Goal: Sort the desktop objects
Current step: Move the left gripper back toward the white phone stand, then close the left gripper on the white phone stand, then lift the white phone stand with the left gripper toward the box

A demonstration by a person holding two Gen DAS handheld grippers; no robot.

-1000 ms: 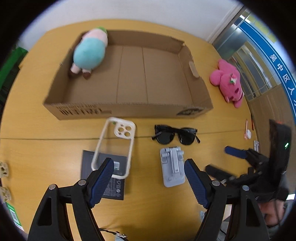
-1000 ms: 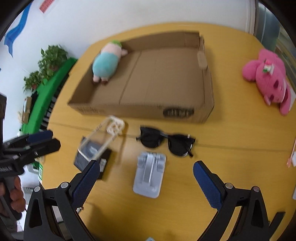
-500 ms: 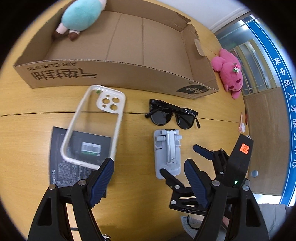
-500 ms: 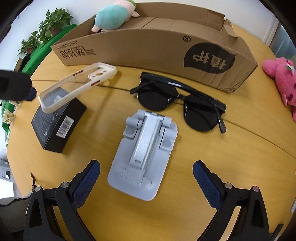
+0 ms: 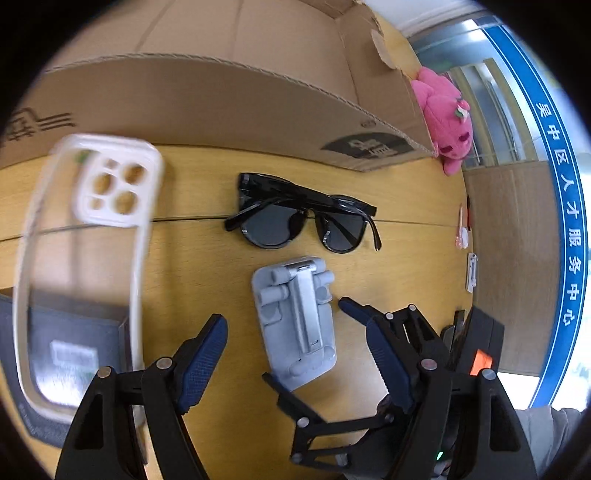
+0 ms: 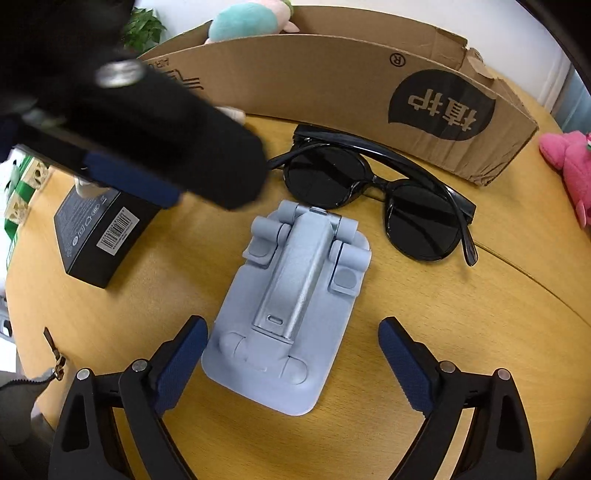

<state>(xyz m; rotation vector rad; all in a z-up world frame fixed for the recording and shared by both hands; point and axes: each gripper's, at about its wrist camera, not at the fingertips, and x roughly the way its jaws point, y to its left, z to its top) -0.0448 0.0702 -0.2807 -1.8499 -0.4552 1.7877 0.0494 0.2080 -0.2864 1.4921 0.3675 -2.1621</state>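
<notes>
A grey folding phone stand (image 6: 295, 310) lies flat on the yellow table, also in the left wrist view (image 5: 295, 317). My right gripper (image 6: 291, 365) is open, low over the table, its fingers on either side of the stand's near end. My left gripper (image 5: 295, 362) is open, just left of and above the stand. Black sunglasses (image 6: 376, 192) lie behind the stand, in the left wrist view (image 5: 306, 218) too. A clear white-rimmed phone case (image 5: 85, 258) rests on a black box (image 6: 99, 236). A cardboard box (image 6: 332, 85) stands behind, with a teal plush (image 6: 247, 18) inside.
A pink plush (image 5: 447, 122) lies on the table right of the cardboard box (image 5: 221, 92). Small items (image 5: 465, 236) lie near the table's right edge. The left gripper's body (image 6: 129, 129) blocks the upper left of the right wrist view.
Both grippers have moved down and closer to the table. The right gripper now straddles the phone stand's near end. The left gripper has closed in beside it.
</notes>
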